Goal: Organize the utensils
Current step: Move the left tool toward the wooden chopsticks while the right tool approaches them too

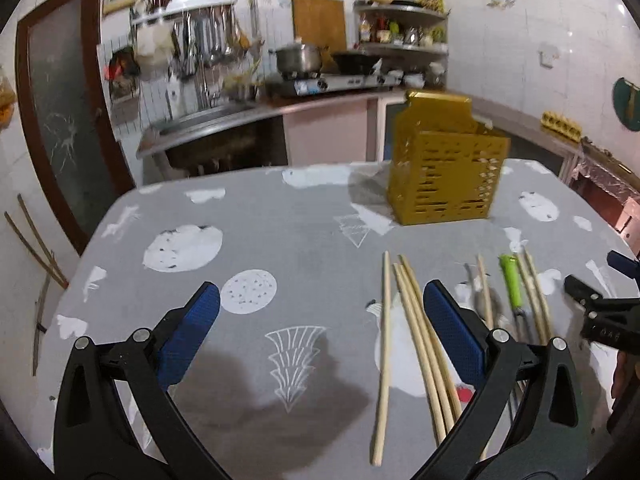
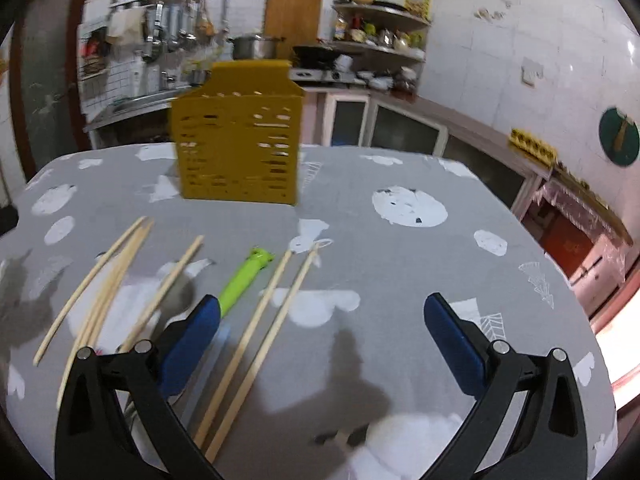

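Both my tools, left (image 1: 320, 308) and right (image 2: 322, 320), hang open and empty over the desk (image 2: 400, 264). Chopsticks (image 2: 256, 332) lie just beside my right tool's left finger; the yellow holder (image 2: 240, 152) stands well beyond.

Dim indoor light, motion blur, fisheye-warped edges

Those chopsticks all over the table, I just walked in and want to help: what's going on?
A person is tidying utensils with a hand-held gripper in each hand. Both the left hand-held gripper and the right hand-held gripper are open and hold nothing. The wooden chopsticks and a green-handled utensil lie loose on the grey tablecloth. The yellow slotted holder stands upright behind them; nothing has visibly gone in yet.
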A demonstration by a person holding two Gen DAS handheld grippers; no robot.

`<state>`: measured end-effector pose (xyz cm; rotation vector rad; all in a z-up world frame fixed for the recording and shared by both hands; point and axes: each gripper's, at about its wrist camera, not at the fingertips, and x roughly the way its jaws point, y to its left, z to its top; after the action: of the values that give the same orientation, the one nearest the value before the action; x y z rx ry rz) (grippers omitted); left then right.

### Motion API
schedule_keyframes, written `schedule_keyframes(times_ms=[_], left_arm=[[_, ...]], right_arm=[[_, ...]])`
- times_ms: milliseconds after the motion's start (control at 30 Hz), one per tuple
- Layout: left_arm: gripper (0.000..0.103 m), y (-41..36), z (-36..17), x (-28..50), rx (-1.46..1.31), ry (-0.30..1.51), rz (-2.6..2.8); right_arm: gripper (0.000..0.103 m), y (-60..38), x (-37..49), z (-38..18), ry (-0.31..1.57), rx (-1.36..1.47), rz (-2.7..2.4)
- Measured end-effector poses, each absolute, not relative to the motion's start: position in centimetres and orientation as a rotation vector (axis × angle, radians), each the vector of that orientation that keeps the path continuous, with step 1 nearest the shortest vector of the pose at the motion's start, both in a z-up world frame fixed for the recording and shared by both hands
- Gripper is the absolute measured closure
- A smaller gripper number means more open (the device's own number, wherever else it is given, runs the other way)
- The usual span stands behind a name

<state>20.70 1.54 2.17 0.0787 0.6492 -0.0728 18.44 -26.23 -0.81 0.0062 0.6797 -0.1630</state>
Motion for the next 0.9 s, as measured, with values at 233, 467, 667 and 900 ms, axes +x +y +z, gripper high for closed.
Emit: schedule_keyframes(times_ms=[233, 467, 667, 900], left_arm=[[0.005, 0.8, 1.8, 24.9, 0.112, 0.678, -0.009], [0.005, 0.2, 1.9, 27.6, 0.086, 0.701, -0.009], [0.005, 0.5, 1.1, 30.4, 0.037, 0.752, 0.01], [0.005, 0.5, -0.3, 30.3, 0.044, 0.751, 0.003]], right_arm=[[0.004, -27.7, 22.1, -1.5, 0.693, 0.046, -0.196], [0.004, -28.3, 24.3, -2.2, 0.717, 0.059, -0.212], [0.004, -28.9, 26.0, -2.3, 0.729, 0.085, -0.23], [0.018, -29.3, 26.0, -2.9, 0.748, 0.104, -0.22]])
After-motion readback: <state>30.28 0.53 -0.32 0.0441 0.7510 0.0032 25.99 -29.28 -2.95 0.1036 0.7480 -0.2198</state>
